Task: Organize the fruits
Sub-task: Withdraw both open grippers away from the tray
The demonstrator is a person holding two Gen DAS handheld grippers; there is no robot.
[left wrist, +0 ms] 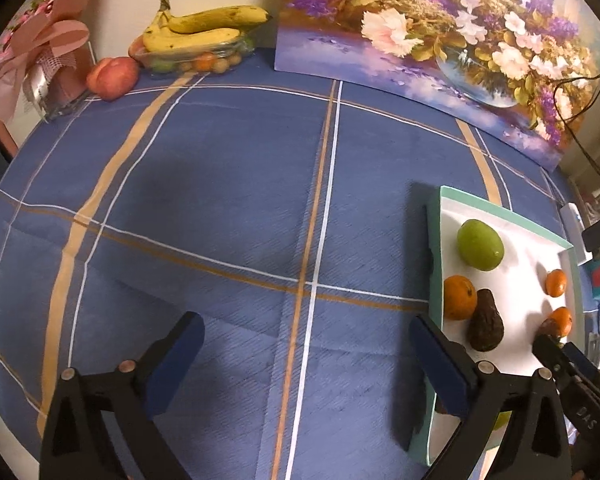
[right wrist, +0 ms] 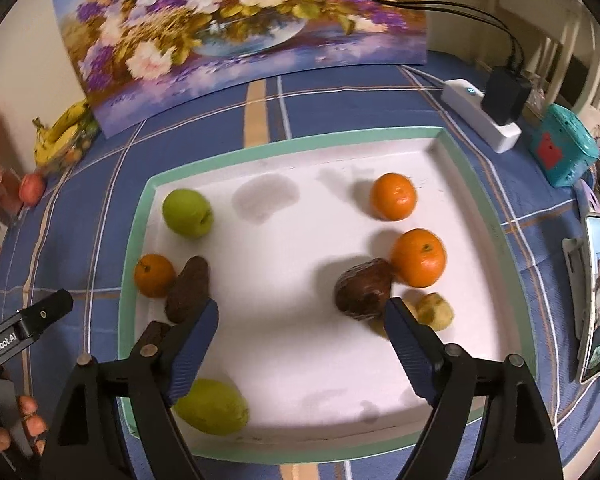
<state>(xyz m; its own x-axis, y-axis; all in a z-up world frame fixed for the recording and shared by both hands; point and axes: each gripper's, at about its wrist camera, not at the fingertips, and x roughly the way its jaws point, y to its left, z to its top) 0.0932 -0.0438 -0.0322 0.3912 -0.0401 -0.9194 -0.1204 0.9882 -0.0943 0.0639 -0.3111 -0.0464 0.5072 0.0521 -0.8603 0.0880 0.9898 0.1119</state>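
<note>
the right tongs [right wrist: 300, 344] hang apart and empty over the shallow white tray with the mint-green rim [right wrist: 138, 216], and the dark brown avocado [right wrist: 365, 288] lies just ahead of their right finger, touching the bright orange mandarin [right wrist: 419, 258] behind it. this looks like the next pick. to do it well, i would shift right until the avocado sits between both fingers, then close low on its thick end so the mandarin is not nudged. a small yellowish fruit [right wrist: 434, 312] sits just beside that finger and may roll if brushed.

the middle of the tray ahead is bare, good room for setting things down; its raised rim is near on the left. the left tongs [left wrist: 306, 354] are apart too, holding nothing, over the blue checked cloth on the worktop [left wrist: 220, 184], with the tray edge close on their right.
</note>
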